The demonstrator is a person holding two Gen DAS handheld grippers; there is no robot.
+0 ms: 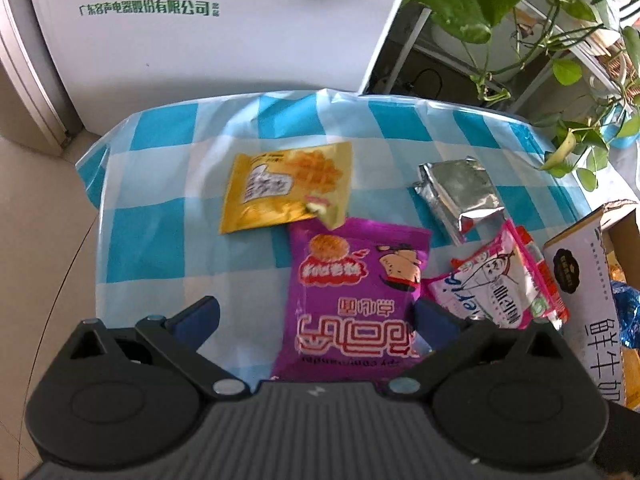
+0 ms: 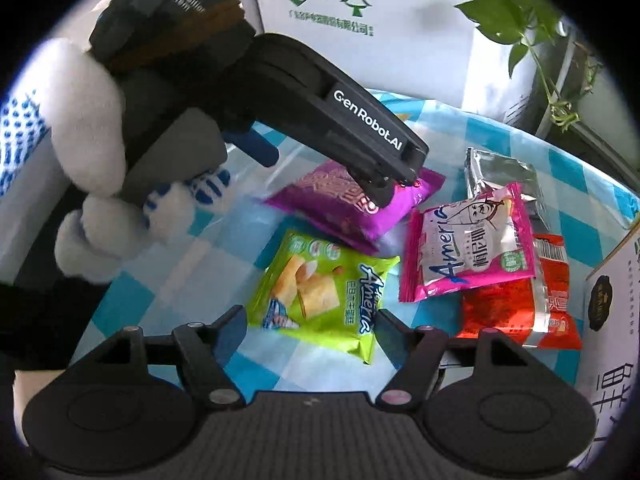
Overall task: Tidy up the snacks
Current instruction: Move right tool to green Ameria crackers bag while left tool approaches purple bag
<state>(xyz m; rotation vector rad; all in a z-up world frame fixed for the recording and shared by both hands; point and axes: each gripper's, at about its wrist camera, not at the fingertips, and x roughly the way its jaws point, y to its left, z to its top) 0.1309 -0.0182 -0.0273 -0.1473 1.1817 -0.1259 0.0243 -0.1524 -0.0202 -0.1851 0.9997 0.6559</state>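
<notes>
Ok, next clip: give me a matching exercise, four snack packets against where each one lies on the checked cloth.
Column 1:
1. purple packet
2. green packet
3. pink packet
4. yellow packet

Column 2:
A. lying over the red packet
B. between the open fingers of the right tool
C. farthest from the left tool, one corner over the purple packet
D. under the tip of the left tool

Pairs: 1-D, 2-B, 3-A, 4-C
</notes>
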